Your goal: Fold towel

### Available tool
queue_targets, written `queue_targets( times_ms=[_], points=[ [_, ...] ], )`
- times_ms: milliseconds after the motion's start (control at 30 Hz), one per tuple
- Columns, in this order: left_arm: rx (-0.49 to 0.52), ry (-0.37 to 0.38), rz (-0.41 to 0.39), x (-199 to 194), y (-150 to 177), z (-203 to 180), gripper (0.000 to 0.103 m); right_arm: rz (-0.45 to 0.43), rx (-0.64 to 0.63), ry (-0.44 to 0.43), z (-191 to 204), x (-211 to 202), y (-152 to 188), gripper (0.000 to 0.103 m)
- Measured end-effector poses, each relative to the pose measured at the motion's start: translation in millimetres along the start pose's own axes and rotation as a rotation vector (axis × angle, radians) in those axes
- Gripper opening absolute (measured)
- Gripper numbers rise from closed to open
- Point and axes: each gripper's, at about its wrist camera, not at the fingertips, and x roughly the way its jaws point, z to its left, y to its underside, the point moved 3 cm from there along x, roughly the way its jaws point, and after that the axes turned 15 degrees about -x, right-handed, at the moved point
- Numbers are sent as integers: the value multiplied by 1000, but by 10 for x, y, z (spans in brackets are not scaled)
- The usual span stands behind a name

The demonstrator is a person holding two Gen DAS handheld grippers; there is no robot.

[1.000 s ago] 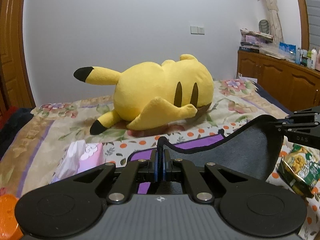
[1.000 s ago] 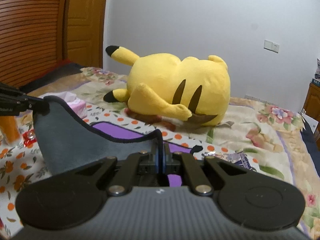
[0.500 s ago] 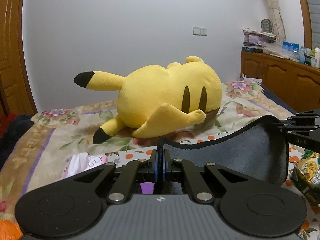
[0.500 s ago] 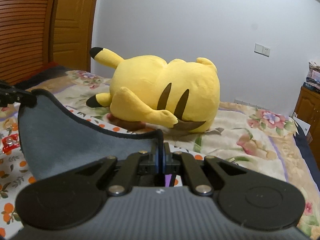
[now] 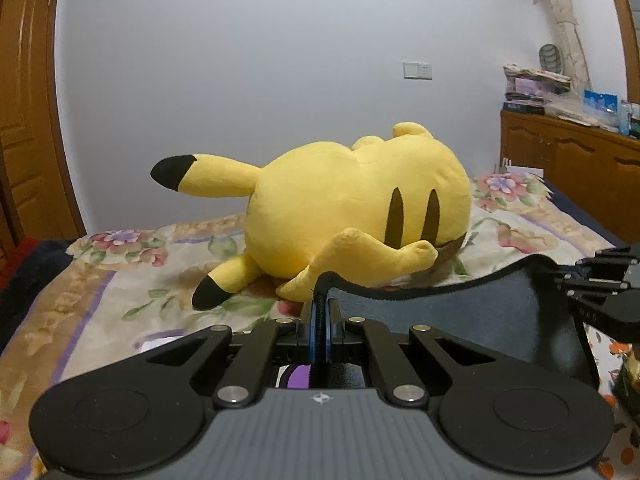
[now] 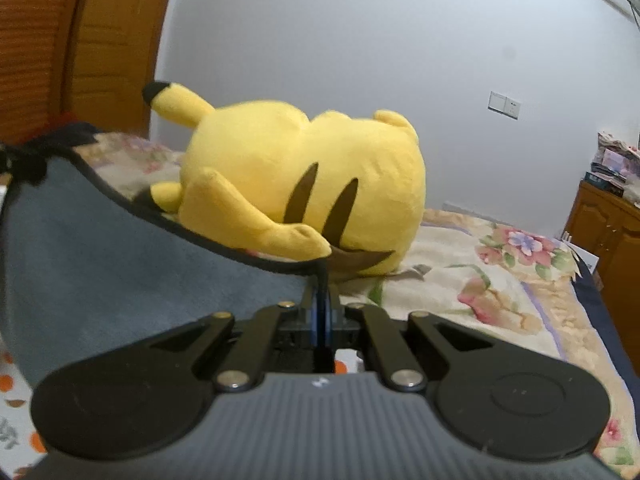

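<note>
Before the yellow plush (image 5: 352, 216), in the left wrist view, the left gripper (image 5: 319, 314) pinches one corner of the grey towel (image 5: 472, 320), whose dark hem sags rightward to the right gripper (image 5: 560, 280). Seen from the right wrist, the right gripper (image 6: 321, 312) clamps the other corner; the towel (image 6: 100, 260) hangs leftward, nearer than the plush (image 6: 304, 184).

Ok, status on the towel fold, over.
Left tongs and right tongs both shut on towel corners. Towel lifted, slung between them. Plush ahead on bed.
</note>
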Motion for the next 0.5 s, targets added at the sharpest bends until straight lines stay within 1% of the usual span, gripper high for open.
queue_targets(
  times_ms=[100, 200, 500],
  points=[
    [9, -18, 1, 124, 38, -7, 5, 14, -3, 8, 21, 93, 23, 4],
    [-3, -36, 6, 241, 71, 17, 5, 34, -11, 12, 55, 184, 49, 4],
    [10, -80, 57, 555, 313, 94, 5, 107, -54, -5, 228, 449, 142, 4]
  ],
)
